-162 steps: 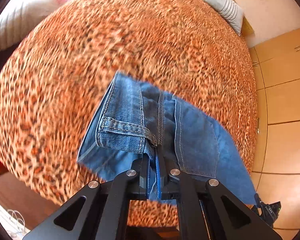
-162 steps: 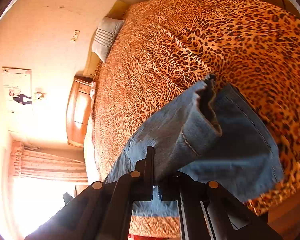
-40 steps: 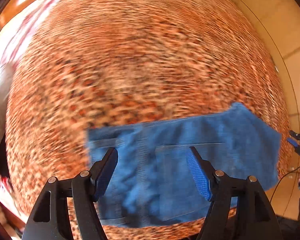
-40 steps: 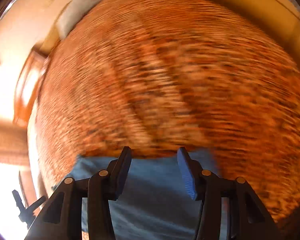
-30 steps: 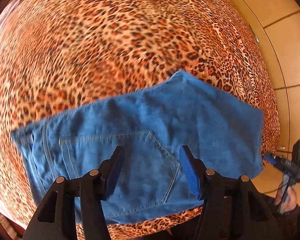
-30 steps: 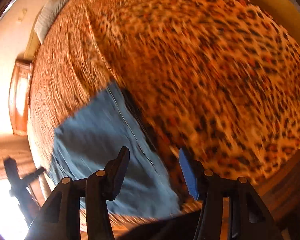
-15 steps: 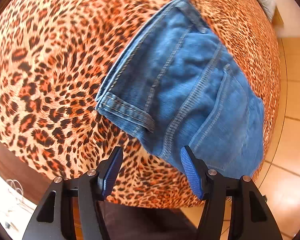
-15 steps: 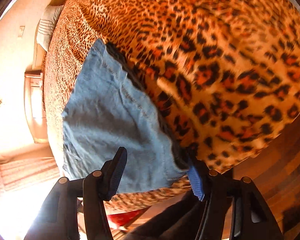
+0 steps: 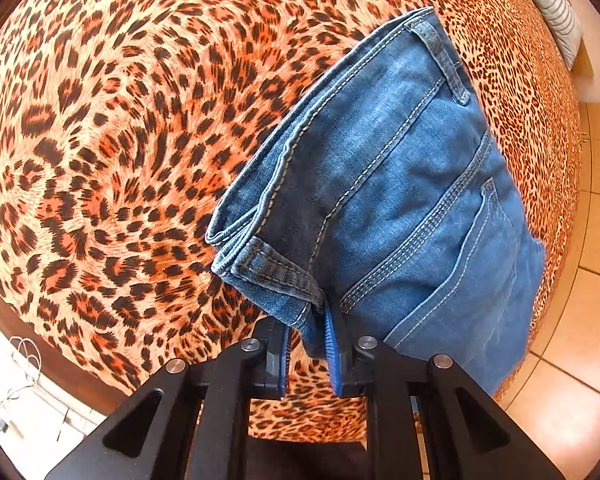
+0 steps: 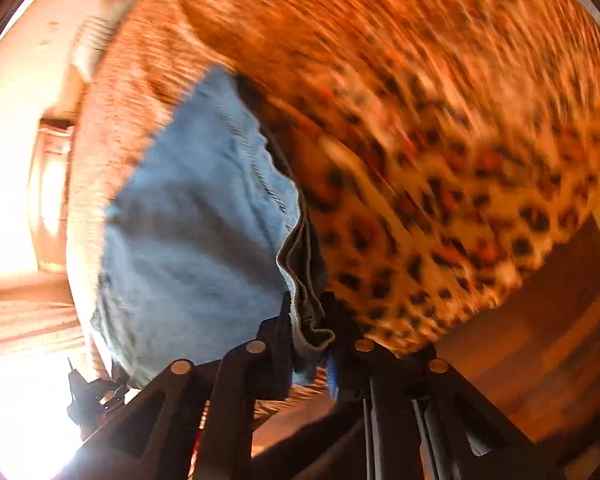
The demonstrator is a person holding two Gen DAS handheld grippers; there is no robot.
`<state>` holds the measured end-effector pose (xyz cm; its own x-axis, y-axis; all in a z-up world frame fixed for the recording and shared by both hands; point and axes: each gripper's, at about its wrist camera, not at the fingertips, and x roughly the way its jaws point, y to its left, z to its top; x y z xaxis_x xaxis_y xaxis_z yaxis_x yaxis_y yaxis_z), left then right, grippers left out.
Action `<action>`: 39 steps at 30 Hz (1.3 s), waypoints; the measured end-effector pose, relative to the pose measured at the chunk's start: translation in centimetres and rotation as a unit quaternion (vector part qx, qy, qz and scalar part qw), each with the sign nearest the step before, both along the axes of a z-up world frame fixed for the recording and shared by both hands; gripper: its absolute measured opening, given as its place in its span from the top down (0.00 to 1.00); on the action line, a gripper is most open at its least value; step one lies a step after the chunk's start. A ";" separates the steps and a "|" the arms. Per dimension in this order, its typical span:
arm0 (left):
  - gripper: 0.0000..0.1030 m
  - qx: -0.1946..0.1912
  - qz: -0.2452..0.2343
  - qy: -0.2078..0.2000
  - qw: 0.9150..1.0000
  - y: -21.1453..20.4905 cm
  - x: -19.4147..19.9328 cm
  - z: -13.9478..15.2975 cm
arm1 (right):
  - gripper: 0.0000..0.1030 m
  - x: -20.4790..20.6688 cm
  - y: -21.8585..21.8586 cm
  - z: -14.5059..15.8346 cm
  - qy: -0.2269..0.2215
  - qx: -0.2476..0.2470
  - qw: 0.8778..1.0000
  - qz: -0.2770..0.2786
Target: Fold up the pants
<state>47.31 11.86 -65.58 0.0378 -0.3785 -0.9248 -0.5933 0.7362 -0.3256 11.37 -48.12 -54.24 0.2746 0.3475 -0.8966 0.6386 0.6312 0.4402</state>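
Observation:
The folded blue jeans (image 9: 400, 200) lie on the leopard-print bed near its edge, waistband and back pocket up. My left gripper (image 9: 306, 334) is shut on the waistband corner of the jeans, with denim between its blue pads. In the right wrist view the jeans (image 10: 196, 232) look pale and blurred. My right gripper (image 10: 312, 340) is shut on the layered edge at the other end of the jeans.
The leopard-print bedspread (image 9: 120, 140) covers the whole bed. A striped pillow (image 9: 556, 20) lies at the far corner. Tiled floor (image 9: 580, 360) runs to the right of the bed, and the wooden bed frame (image 10: 540, 320) shows below the cover's edge.
Both grippers were open above the jeans half a second ago. Now each has moved down and shut on an edge of the jeans.

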 end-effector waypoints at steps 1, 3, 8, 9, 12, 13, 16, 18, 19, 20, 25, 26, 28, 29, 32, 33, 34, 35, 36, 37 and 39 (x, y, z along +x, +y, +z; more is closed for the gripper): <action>0.75 0.002 -0.018 0.003 1.000 0.0 0.0 0.4 | 0.78 -0.4 -0.1 0.1 -0.008 0.010 1.000 -0.013; 0.61 0.002 -0.082 0.003 0.997 -0.3 -0.5 2.3 | 0.65 -0.9 -0.5 0.6 -0.011 0.013 1.000 -0.023; 0.47 0.026 -0.270 -0.035 0.962 -5.4 -1.2 6.5 | 0.48 -3.2 -2.4 2.6 -0.051 0.004 0.996 -0.073; 0.44 0.040 -0.290 -0.045 0.955 -6.8 -0.5 7.1 | 0.47 -3.7 -2.9 2.6 -0.055 0.009 0.995 -0.083; 0.44 0.028 -0.301 -0.067 0.951 -10.1 1.9 8.0 | 0.47 -4.1 -4.4 2.7 -0.072 0.024 0.993 -0.095; 0.44 0.021 -0.298 -0.071 0.952 -11.4 3.1 7.9 | 0.47 -3.8 -4.9 2.9 -0.074 0.025 0.993 -0.092; 0.44 -0.012 -0.310 -0.086 0.947 -15.6 6.2 8.6 | 0.47 -1.8 -4.8 3.2 -0.070 0.027 0.995 -0.068; 0.42 -0.020 -0.352 -0.100 0.930 -19.8 8.0 9.4 | 0.47 -1.6 -5.4 3.5 -0.068 0.023 0.995 -0.069; 0.39 -0.017 -0.381 -0.106 0.918 -22.6 8.8 9.9 | 0.46 -1.7 -5.3 3.3 -0.070 0.030 0.994 -0.075; 0.36 -0.012 -0.407 -0.110 0.907 -25.2 9.5 9.8 | 0.46 -1.6 -5.1 3.2 -0.068 0.034 0.994 -0.081; 0.32 0.008 -0.551 -0.111 0.827 -40.2 12.2 9.4 | 0.42 -4.5 -4.6 1.2 -0.068 0.076 0.989 -0.109; 0.32 0.015 -0.571 -0.109 0.814 -42.7 12.6 9.3 | 0.42 -4.8 -4.3 0.9 -0.071 0.090 0.987 -0.115; 0.32 0.024 -0.611 -0.105 0.784 -47.4 12.9 8.9 | 0.42 -5.1 -3.4 0.4 -0.074 0.097 0.985 -0.123; 0.33 0.028 -0.629 -0.102 0.770 -49.4 13.2 8.2 | 0.41 -5.1 -2.9 0.2 -0.075 0.094 0.985 -0.123; 0.33 0.045 -0.679 -0.097 0.726 -55.2 13.7 6.5 | 0.40 -4.7 -1.3 0.3 -0.076 0.061 0.988 -0.123; 0.33 0.051 -0.700 -0.094 0.706 -56.7 13.9 5.9 | 0.39 -4.7 -0.9 0.7 -0.079 0.048 0.989 -0.118; 0.33 0.056 -0.715 -0.094 0.690 -57.9 14.0 5.3 | 0.39 -4.8 -0.6 0.9 -0.080 0.041 0.989 -0.118; 0.33 0.056 -0.739 -0.091 0.666 -59.3 14.1 4.7 | 0.39 -5.1 -0.4 1.0 -0.082 0.036 0.988 -0.123; 0.32 0.056 -0.761 -0.085 0.641 -60.2 14.0 4.1 | 0.39 -5.5 -0.2 1.0 -0.084 0.039 0.987 -0.132; 0.33 0.059 -0.779 -0.081 0.618 -61.4 14.1 3.0 | 0.39 -5.8 0.0 0.7 -0.087 0.054 0.984 -0.145; 0.32 0.060 -0.818 -0.068 0.568 -62.4 13.7 1.7 | 0.39 -6.6 0.5 0.0 -0.087 0.079 0.978 -0.171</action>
